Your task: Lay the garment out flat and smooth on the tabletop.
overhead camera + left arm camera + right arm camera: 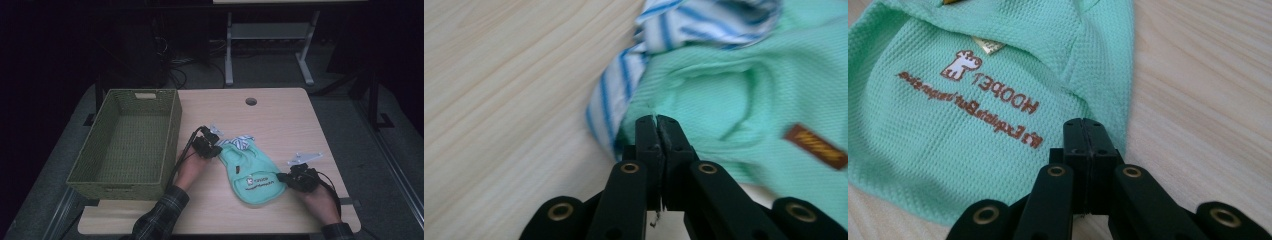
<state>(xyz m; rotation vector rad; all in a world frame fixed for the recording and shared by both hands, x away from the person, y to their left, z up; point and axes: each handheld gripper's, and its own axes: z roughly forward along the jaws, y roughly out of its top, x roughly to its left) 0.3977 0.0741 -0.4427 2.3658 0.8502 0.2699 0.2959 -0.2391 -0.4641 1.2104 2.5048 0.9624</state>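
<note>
A small mint-green pet garment (250,172) with a blue-and-white striped collar (242,142) lies flat on the wooden table (285,120). My left gripper (218,148) is at its upper left edge. In the left gripper view the jaws (657,122) are pressed together on the green cloth (724,90) just beside the striped trim (614,95). My right gripper (281,176) is at the lower right hem. In the right gripper view it (1089,125) is shut on the edge of the garment (973,100), next to the brown printed logo (998,102).
A green woven basket (172,130) stands on the left part of the table, close to my left hand, with nothing visible inside. A round cable hole (251,101) sits near the table's far edge. Behind the table are a white desk frame (229,50) and floor cables.
</note>
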